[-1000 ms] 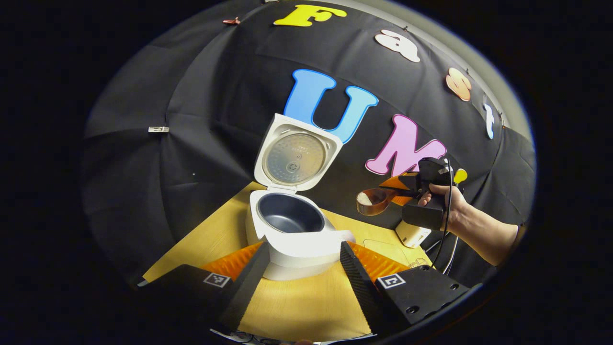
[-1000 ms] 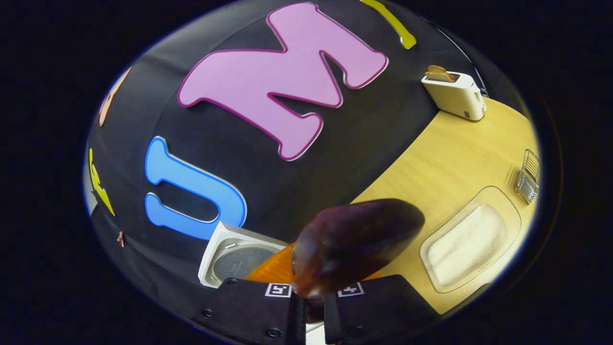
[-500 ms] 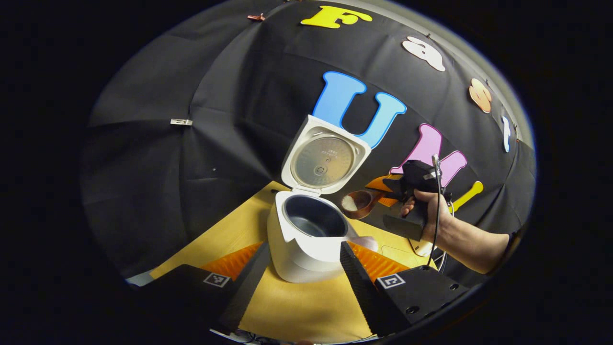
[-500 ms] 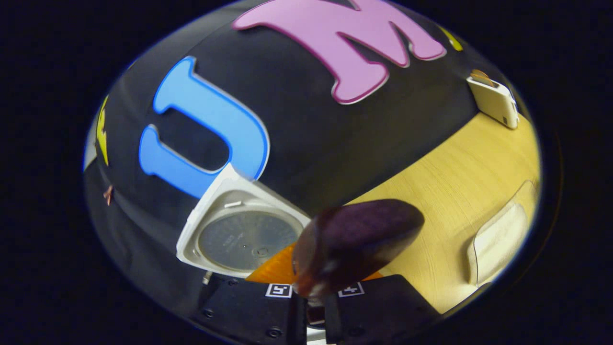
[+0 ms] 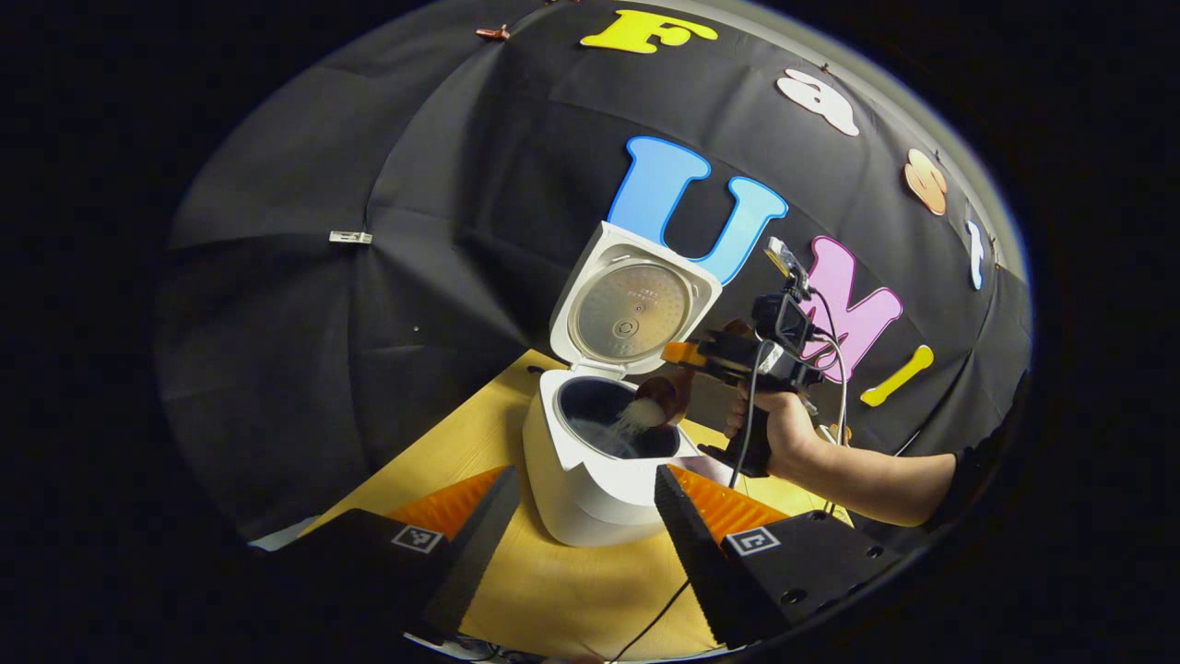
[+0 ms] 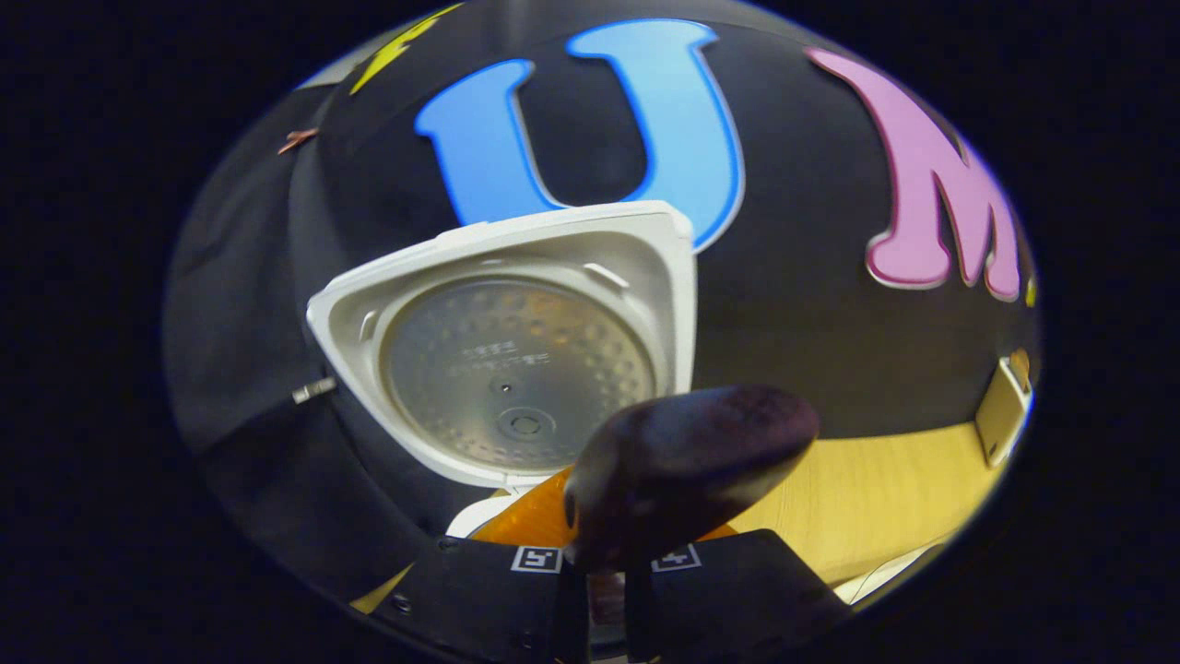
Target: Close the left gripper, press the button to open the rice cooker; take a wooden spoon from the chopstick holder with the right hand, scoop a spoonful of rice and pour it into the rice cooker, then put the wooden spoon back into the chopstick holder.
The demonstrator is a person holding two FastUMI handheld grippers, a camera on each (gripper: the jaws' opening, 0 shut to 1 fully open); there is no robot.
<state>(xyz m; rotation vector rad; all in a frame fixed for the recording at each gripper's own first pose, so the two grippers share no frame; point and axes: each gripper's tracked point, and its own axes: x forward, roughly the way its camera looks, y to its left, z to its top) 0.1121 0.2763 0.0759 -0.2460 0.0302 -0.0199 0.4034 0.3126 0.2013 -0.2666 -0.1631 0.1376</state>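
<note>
The left gripper view sits low over the table [image 5: 562, 590], a little back from the rice cooker [image 5: 590, 480], facing the booth wall, with the cooker at twelve o'clock and the right gripper [image 5: 687, 353] at about two. The right gripper view rides close in, tilted up at the raised lid [image 6: 516, 360], which fills its ten o'clock side. Both share that lid [image 5: 636, 309] and the wall behind

I am operating in a staged kitchen booth: black cloth wall [image 5: 304, 304] is enclosing a wooden surface [image 5: 572, 590] carrying a rice cooker [image 5: 590, 461] and toaster [image 6: 1000, 415].
</note>
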